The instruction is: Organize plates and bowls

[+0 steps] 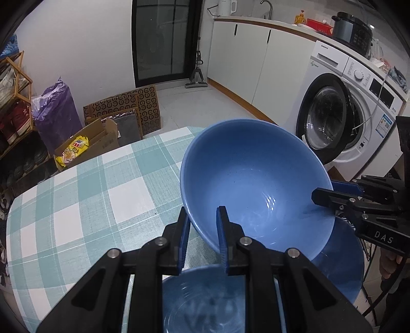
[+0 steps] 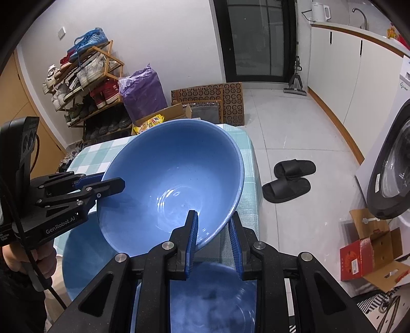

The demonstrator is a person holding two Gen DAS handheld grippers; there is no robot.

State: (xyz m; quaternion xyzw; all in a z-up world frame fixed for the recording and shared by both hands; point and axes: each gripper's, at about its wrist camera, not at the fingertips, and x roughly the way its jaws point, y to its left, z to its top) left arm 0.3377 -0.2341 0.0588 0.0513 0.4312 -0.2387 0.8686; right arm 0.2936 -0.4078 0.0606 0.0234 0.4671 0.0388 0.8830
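A home kitchen-laundry: washing machine (image 1: 340,112), sink counter (image 1: 269,23), shoe rack (image 2: 84,84).

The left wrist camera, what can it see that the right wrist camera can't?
Only the left wrist camera shows the pressure cooker on the counter. Only the right wrist camera shows the black slippers on the floor and the red box. Both show the lifted blue bowl, held at its rim by both tongs, the checked tablecloth and the purple bag.

"DAS" on right gripper (image 1: 323,192); "GenRobot.AI" on left gripper (image 2: 112,183)
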